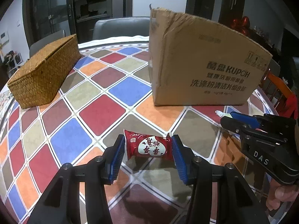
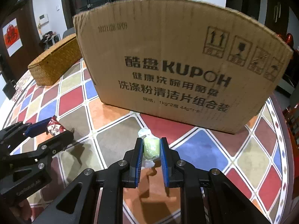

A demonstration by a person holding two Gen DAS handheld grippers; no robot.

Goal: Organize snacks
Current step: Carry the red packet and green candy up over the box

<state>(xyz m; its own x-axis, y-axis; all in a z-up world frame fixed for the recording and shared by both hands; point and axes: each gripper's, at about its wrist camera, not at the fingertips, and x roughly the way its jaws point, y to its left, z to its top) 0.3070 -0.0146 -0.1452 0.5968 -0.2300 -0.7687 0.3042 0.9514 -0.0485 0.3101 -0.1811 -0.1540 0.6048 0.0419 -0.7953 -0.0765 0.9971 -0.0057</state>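
Left wrist: left tool [image 1: 148,154] grips red snack [image 1: 149,146] | right tool [image 2: 151,154] clamps green candy [image 2: 151,147]

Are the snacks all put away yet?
Not yet. No snack shows as put away. The left gripper holds the red snack packet; the right gripper holds the green candy. Both still need to go into the cardboard box or woven basket.

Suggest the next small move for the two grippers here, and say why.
Probably lift both snacks toward a container. The left gripper is shut on the red snack packet, and the right gripper is shut on the green wrapped candy. The cardboard box stands just behind them and the woven basket further left; which is the target, I cannot tell.
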